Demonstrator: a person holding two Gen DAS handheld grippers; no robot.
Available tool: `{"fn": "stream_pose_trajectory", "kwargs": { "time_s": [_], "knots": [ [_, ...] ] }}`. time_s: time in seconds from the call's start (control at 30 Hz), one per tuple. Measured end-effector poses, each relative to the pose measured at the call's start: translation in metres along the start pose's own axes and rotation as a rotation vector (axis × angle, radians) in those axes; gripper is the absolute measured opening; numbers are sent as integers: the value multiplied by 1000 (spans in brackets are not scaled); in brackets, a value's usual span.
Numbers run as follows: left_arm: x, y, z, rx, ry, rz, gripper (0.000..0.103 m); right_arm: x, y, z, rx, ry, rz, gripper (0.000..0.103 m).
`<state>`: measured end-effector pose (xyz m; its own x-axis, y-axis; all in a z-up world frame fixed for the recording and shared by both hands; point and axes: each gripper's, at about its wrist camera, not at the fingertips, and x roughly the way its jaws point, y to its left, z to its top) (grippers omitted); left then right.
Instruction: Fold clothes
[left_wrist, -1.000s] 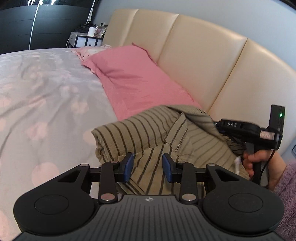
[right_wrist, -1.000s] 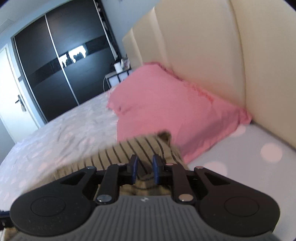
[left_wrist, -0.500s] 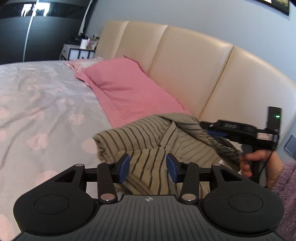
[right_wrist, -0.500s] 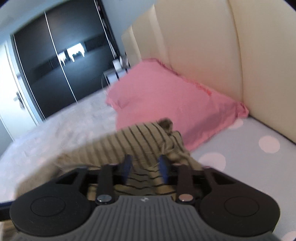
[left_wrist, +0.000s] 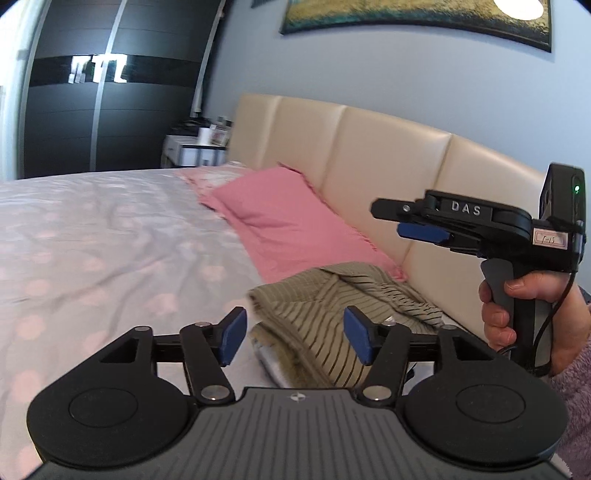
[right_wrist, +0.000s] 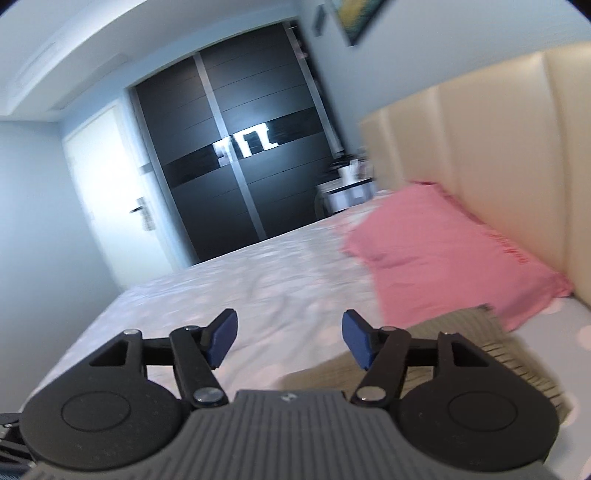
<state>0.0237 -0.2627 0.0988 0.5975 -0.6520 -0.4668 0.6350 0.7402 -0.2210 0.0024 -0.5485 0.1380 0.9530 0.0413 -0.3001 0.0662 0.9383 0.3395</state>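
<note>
Striped garment (left_wrist: 332, 314), bundled on the bed (left_wrist: 110, 240) beside the pink pillow (left_wrist: 280, 221).
Left gripper (left_wrist: 293, 338) and right gripper (right_wrist: 288, 338) are held spread wide, empty, lifted clear; the garment is judged set down.

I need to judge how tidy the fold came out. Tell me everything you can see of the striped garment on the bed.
The striped garment is olive-tan cloth with thin dark stripes, soft and creased. It lies in a loosely folded, uneven bundle on the pale spotted bedsheet, its far edge touching the pink pillow, close to the cream headboard. Layers overlap with rumpled folds on the headboard side. Neither the left gripper nor the right gripper touches it; both are open above it.
</note>
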Motion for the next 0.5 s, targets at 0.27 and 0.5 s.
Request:
{"fn": "stream_pose_trajectory", "kwargs": {
  "time_s": [0.27, 0.5],
  "knots": [
    [-91, 33, -23, -144, -18, 124, 73, -28, 120, -36, -71, 86, 169, 77],
    [-142, 60, -64, -162, -52, 220, 73, -54, 191, -101, -110, 88, 236, 84]
  ]
}}
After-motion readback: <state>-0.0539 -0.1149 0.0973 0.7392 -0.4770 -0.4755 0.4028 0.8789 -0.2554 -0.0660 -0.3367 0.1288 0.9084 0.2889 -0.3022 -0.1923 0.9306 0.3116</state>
